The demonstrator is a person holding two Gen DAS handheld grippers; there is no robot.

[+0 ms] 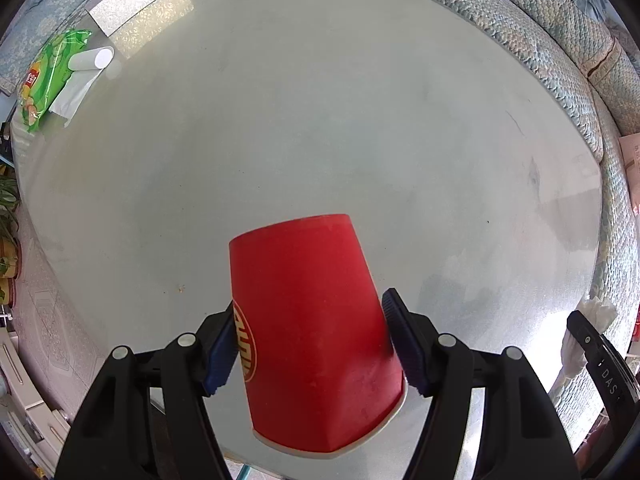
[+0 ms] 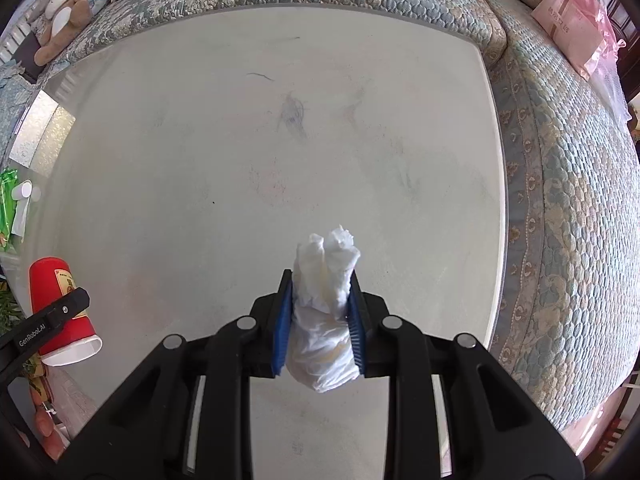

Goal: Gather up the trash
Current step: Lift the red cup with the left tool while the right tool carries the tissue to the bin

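Observation:
My left gripper [image 1: 310, 340] is shut on a red paper cup [image 1: 312, 320], held above the table with its white rim toward the camera. The cup also shows in the right wrist view [image 2: 56, 304] at the far left, with the left gripper's finger across it. My right gripper [image 2: 322, 320] is shut on a crumpled white tissue [image 2: 326, 308], held above the table; the tissue also shows in the left wrist view [image 1: 592, 328] at the right edge. A green chip bag [image 1: 48, 80] and a white paper roll [image 1: 90, 60] lie at the table's far left corner.
A pale glass-topped table [image 2: 280, 140] fills both views. A patterned blue-green sofa [image 2: 560, 200] wraps its far and right sides. A pink bag [image 2: 572, 28] lies on the sofa at the right, stuffed toys [image 2: 60, 12] at the far left. Potted plants [image 1: 8, 216] stand left.

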